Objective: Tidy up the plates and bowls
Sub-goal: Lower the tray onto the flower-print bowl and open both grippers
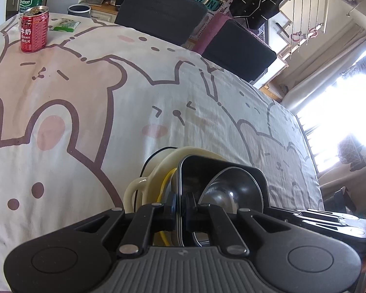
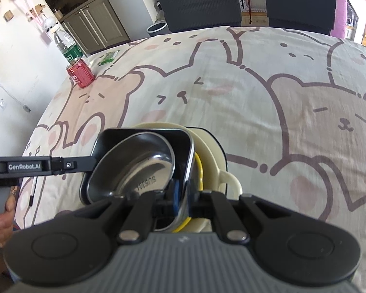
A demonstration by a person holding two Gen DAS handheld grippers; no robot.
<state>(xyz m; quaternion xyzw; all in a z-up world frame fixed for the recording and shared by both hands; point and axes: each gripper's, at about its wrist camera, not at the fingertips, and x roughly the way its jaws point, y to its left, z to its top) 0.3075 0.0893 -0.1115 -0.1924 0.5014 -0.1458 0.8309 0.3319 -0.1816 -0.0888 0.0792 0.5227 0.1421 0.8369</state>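
In the left wrist view, the left gripper is clamping narrowly on the rim of the black square dish, with one pad on each side of its thin wall. The steel bowl is sitting nested inside that dish, just right of the pinch. The dish itself is resting in the cream handled bowl, whose loop handle is sticking out to the left of the dish. The whole stack is lying directly ahead of the fingers, on the cartoon-print tablecloth. The red milk can is standing well beyond the dish, far to its left.

In the right wrist view, the right gripper is likewise pinching the black square dish on the opposite rim, jaws nearly together around the wall. The steel bowl is lying left of this pinch, inside the dish, and the cream handled bowl is showing beneath, its handle to the right. The left gripper is reaching in to the dish's far left corner.

Both tools are meeting the dish from opposing sides, so the dish spans the line between them; any lift will likely need both hands rising evenly, or the stack may tip.
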